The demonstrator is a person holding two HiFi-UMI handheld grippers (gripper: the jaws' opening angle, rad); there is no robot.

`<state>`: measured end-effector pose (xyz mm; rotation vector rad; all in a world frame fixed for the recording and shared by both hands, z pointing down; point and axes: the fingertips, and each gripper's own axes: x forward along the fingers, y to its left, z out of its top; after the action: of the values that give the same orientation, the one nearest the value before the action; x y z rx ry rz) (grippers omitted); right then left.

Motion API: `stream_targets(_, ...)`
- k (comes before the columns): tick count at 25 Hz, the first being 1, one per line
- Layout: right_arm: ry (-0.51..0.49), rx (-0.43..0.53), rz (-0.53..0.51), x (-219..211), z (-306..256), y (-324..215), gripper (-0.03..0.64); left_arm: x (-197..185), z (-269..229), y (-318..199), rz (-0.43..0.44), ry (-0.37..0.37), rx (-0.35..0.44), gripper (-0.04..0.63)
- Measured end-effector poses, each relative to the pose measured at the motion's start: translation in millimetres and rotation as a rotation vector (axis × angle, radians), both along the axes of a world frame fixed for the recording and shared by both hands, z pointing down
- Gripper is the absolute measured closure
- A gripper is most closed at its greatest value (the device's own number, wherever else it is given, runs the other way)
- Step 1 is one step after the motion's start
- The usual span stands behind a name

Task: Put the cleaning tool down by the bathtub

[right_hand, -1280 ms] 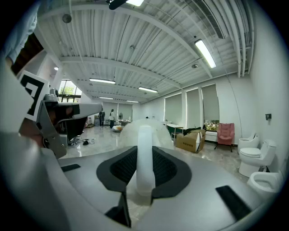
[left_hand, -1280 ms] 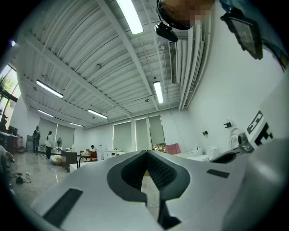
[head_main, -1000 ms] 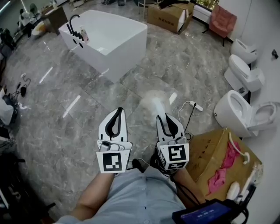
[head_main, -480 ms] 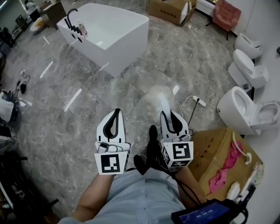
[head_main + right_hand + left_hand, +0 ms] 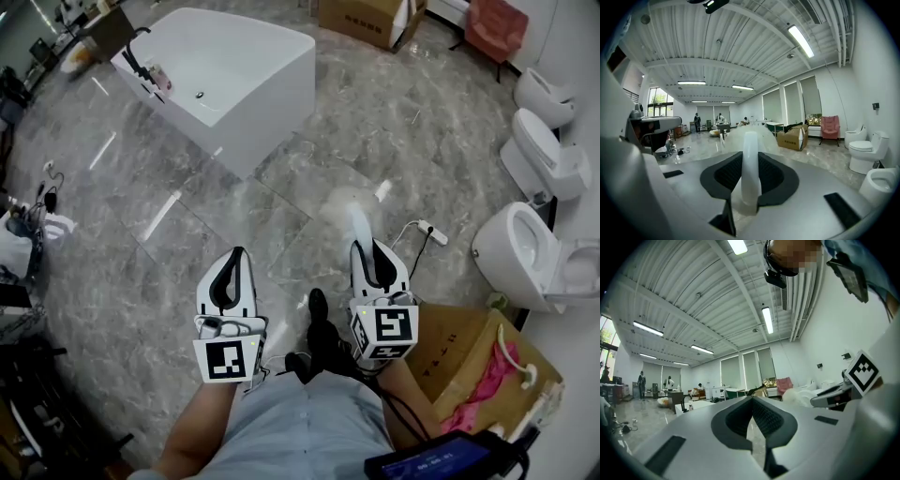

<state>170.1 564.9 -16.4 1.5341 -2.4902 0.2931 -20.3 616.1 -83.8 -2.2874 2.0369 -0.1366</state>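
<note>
Closest in, at 6 o'clock of the head view, the person held both grippers low in front of the body. The left gripper [image 5: 234,256] carried nothing, and its fingers were pressed together with only floor beyond them. It was probably parked out of the way while the other hand did the work. The right gripper [image 5: 367,249] had its fingers clamped on the white handle of the cleaning tool [image 5: 353,221]. This left the pale, blurred head pointing ahead toward 12 o'clock, clear of the marble floor [image 5: 187,234] and of the person's dark shoe [image 5: 318,307]. An open cardboard box [image 5: 448,328] holding a pink cloth [image 5: 483,362] sat at 4 o'clock. A power strip [image 5: 429,228] lay at 2 o'clock, and toilets [image 5: 520,248] lined the 3 o'clock side. The white bathtub [image 5: 234,80] stood well apart at 11 o'clock. By my reading the tool was being carried and had not yet reached its set-down spot beside the tub.
</note>
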Motion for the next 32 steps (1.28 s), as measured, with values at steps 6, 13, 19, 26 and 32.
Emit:
stream_targets(6,-0.009,-0.01,-0.012,14,-5,-77,0.517,-2,-18,-75,-0.031,-0.068,0.012,0.579)
stream_targets(13,-0.037,0.02,-0.013,14,-21,-126,0.517,8,-51,-119,-0.018,-0.1,0.057,0.579)
stream_targets(19,-0.046,0.011,-0.012,6,-20,-152,0.517,10,-53,-150,-0.004,-0.074,0.071,0.58)
stream_targets(26,-0.008,-0.044,-0.018,-15,4,-194,0.517,-10,-26,-197,0.002,-0.039,0.031,0.578)
stream_targets(32,0.0,-0.09,-0.015,-43,28,-256,0.517,-38,-11,-267,0.002,0.006,0.013,0.579)
